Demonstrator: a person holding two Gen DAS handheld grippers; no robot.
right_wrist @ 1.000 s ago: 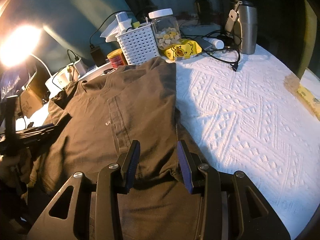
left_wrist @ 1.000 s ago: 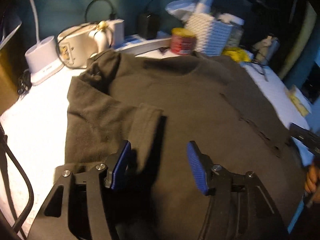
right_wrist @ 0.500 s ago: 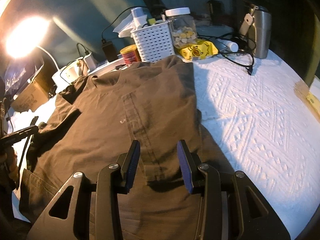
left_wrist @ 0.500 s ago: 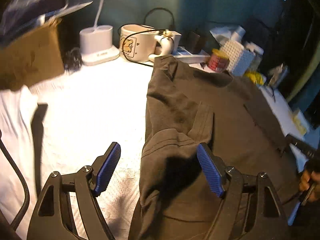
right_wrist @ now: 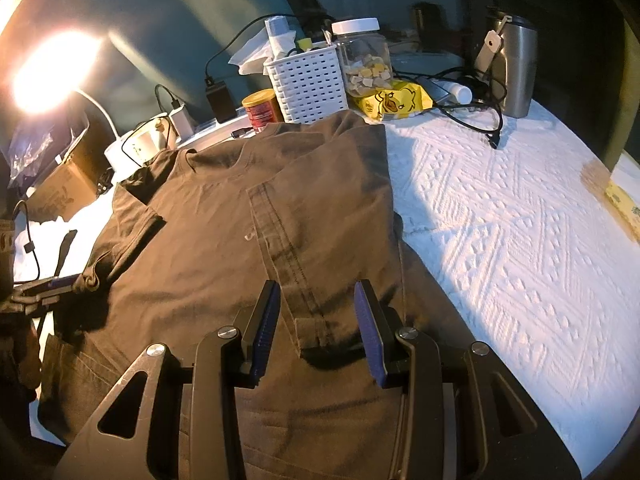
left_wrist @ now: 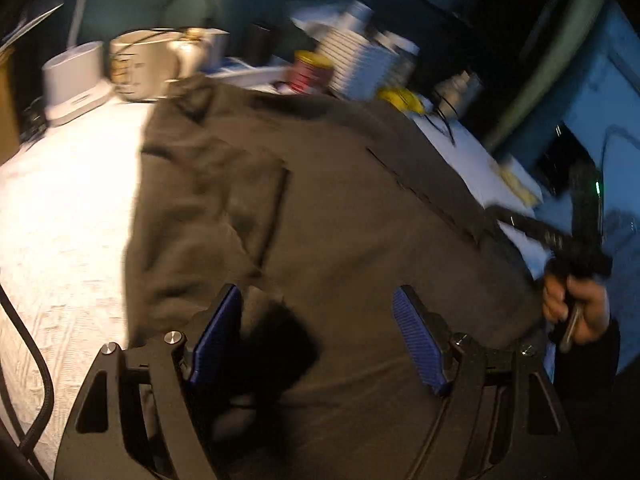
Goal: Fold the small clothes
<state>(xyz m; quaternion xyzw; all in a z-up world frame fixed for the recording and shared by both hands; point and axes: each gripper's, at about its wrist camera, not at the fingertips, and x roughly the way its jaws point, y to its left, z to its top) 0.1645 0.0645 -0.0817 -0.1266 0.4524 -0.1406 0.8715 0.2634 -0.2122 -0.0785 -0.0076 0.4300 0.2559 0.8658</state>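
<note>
A brown t-shirt [right_wrist: 224, 240] lies flat on the white table cover, collar away from me, with both sleeves folded inward. My right gripper [right_wrist: 316, 326] hovers low over its right part. The folded sleeve's stitched hem [right_wrist: 310, 332] lies between the pads, which stand apart from it, so the gripper is open. My left gripper [left_wrist: 316, 320] is open wide above the shirt [left_wrist: 340, 200] near its left side, nothing pinched; this view is blurred by motion. The left gripper [right_wrist: 44, 284] also shows at the shirt's left edge, and the right gripper [left_wrist: 576, 240] shows in a hand.
Along the back stand a white basket [right_wrist: 308, 80], a red tin [right_wrist: 262, 110], a jar [right_wrist: 362, 56], a yellow packet [right_wrist: 394, 100], a steel flask [right_wrist: 516, 68], cables [right_wrist: 472, 114] and a mug [left_wrist: 140, 64]. A lamp [right_wrist: 52, 72] glares at left. Bare white cover [right_wrist: 520, 240] spreads to the right.
The left gripper's jaws have widened. It swung left past the shirt's edge, then back over the shirt. The right gripper has barely shifted.
</note>
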